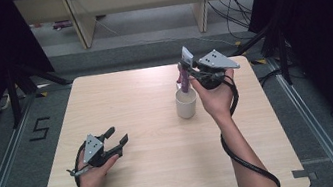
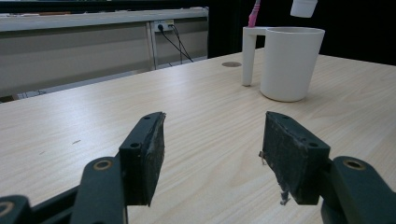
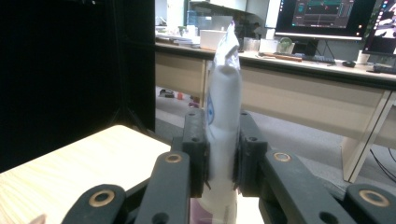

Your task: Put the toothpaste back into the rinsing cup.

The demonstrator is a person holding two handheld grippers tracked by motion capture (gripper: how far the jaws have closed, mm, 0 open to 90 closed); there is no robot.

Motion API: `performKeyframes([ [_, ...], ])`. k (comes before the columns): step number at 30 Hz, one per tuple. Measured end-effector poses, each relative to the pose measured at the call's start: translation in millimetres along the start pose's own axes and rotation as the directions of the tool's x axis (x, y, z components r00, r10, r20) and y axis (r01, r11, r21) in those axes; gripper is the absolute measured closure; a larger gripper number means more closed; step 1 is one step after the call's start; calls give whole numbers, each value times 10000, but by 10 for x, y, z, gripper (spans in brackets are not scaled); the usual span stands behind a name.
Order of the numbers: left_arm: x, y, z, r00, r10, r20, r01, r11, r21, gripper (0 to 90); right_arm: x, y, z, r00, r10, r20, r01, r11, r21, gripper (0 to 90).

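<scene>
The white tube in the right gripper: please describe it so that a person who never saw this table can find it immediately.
Start from the light wooden table and find the white cup right of its middle. Directly above the cup, the right gripper is shut on a tube. It is white with a purple lower part and a flat crimped end pointing up; the pink toothbrush behind the cup is thinner.

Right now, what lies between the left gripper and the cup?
Nothing: in the high view, bare table separates the open left gripper from the cup.
</scene>
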State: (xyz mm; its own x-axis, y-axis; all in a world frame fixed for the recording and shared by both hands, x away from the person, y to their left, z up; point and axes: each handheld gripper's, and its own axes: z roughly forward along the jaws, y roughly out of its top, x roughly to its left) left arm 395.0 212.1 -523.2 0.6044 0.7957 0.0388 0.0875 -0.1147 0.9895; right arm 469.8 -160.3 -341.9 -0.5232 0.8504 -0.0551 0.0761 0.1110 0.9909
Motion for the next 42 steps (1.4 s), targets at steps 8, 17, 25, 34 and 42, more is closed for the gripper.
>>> performKeyframes([
  [8,-4,0,3,10000,-43,16,43,10000,-3,388,-15,-81,50,9998,169,42,-170,9996,208,779],
  [17,-6,0,3,10000,-29,11,29,10000,0,388,-26,-150,101,9995,308,96,-312,9987,410,779],
  [25,3,0,1,10000,-57,36,57,10000,0,387,-39,-219,139,9994,302,148,-308,9986,431,779],
  [34,-2,0,2,10000,-64,48,64,10000,6,386,-40,-315,174,9988,435,214,-449,9964,716,778],
  [42,-4,1,3,10000,-33,46,33,10000,4,387,-39,-365,197,9990,352,265,-372,9960,813,778],
])
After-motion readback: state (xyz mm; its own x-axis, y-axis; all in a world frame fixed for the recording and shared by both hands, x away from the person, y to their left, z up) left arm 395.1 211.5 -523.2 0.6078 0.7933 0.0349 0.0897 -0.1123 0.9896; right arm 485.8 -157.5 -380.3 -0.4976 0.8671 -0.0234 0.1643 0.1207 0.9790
